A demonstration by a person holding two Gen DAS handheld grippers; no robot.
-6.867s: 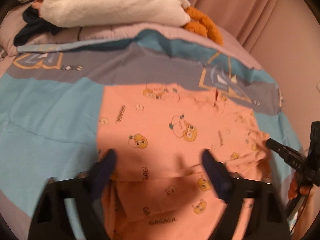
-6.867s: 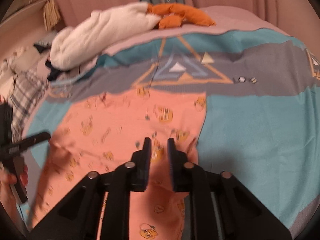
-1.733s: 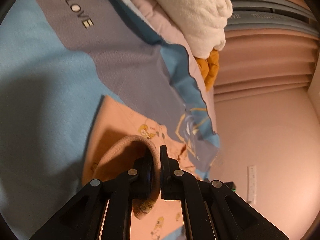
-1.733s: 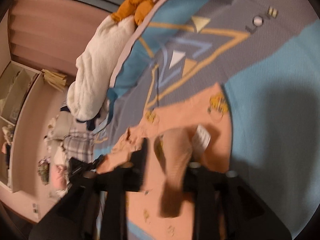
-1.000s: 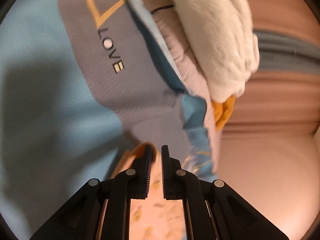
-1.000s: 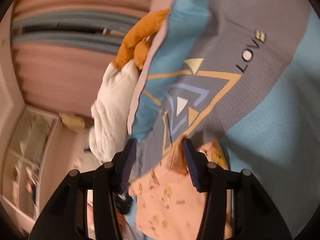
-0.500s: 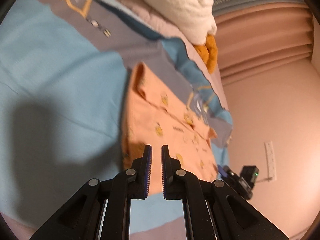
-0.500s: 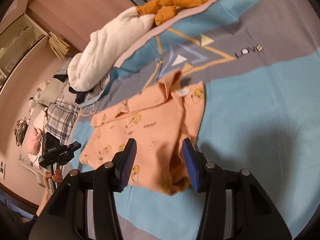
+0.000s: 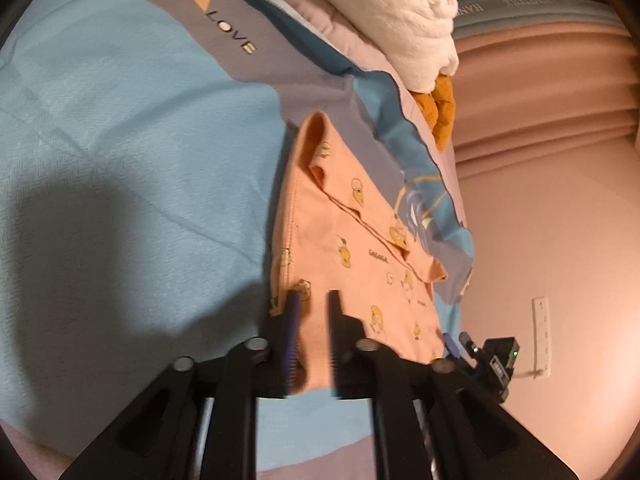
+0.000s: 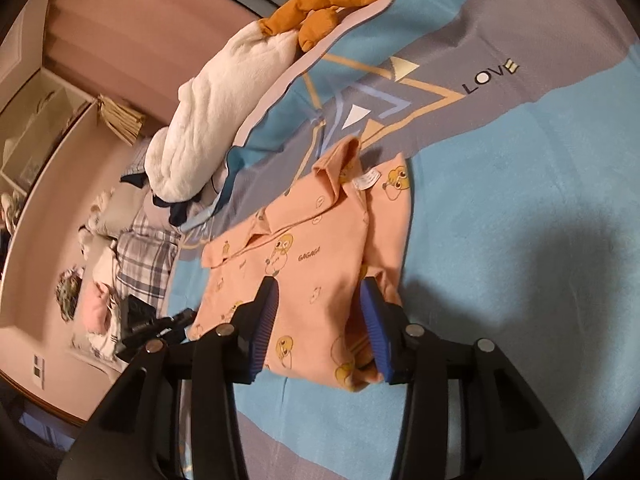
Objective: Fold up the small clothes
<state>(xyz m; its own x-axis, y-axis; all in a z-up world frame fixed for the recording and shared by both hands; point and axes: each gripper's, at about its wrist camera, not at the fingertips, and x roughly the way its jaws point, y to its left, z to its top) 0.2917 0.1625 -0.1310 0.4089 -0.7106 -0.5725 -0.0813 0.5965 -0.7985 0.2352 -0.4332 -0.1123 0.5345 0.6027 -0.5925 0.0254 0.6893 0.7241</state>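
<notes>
A small orange shirt (image 9: 352, 240) with yellow cartoon prints lies folded on the blue and grey bedspread (image 9: 120, 152). Its collar points to the far side. My left gripper (image 9: 314, 300) is open a little and empty, above the shirt's near left edge. In the right wrist view the same shirt (image 10: 312, 248) lies flat with its right side folded over. My right gripper (image 10: 318, 284) is open wide and empty, just above the shirt's near edge. The other gripper (image 10: 160, 324) shows at the left there.
A white fluffy blanket (image 10: 224, 120) and an orange plush toy (image 10: 324, 4) lie at the head of the bed. A plaid cloth (image 10: 144, 256) and other clothes lie off the bed's left side. Curtains (image 9: 540, 112) and a wall with a socket (image 9: 542, 336) stand to the right.
Both grippers have let go of the shirt, which now lies folded on the bed. The left gripper has opened a little and both have drawn back toward the near edge.
</notes>
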